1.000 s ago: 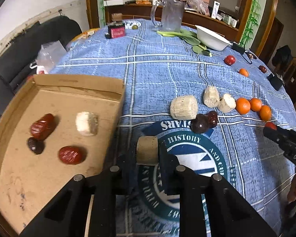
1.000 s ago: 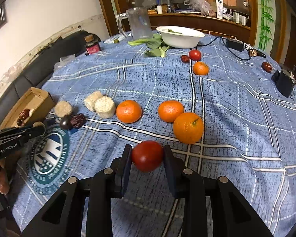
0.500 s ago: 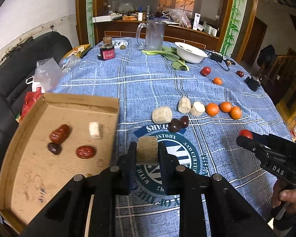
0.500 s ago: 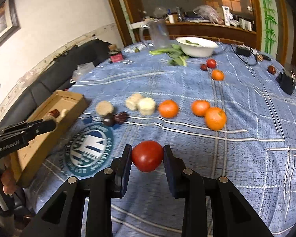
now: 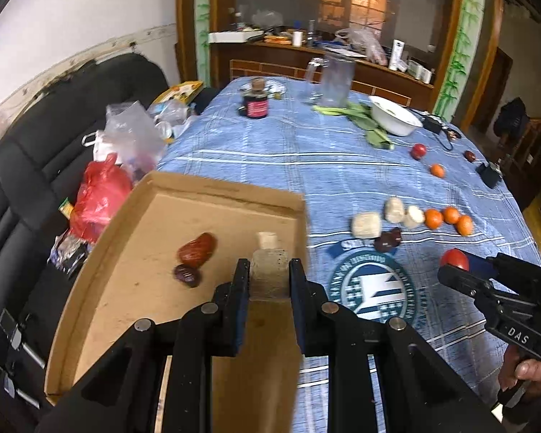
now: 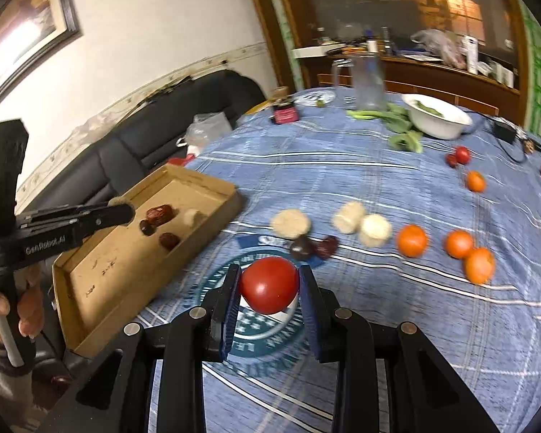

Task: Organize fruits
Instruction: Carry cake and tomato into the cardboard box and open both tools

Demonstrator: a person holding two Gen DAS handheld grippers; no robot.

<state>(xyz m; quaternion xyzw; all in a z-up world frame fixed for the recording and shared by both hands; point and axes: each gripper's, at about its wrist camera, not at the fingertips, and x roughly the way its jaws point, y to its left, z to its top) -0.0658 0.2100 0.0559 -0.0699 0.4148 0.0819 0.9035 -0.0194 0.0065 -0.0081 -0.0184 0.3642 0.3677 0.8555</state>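
Blue checked cloth covers the surface, with a black sofa along its left edge and a wooden sideboard beyond its far edge. At the near left corner sits an open cardboard box holding red dates, a dark fruit and a pale chunk. The left gripper hangs over the box's right side, its jaws clamped on a pale cylindrical chunk that stands upright between the pads. Out on the cloth, left to right, lie more pale chunks, two dark fruits and three oranges. The right gripper is pinched on a red tomato above the printed emblem, with the box lying to its left across open cloth. By position the left gripper is the nearer: its chunk is already above the box floor, while the tomato must cross the box's right wall.
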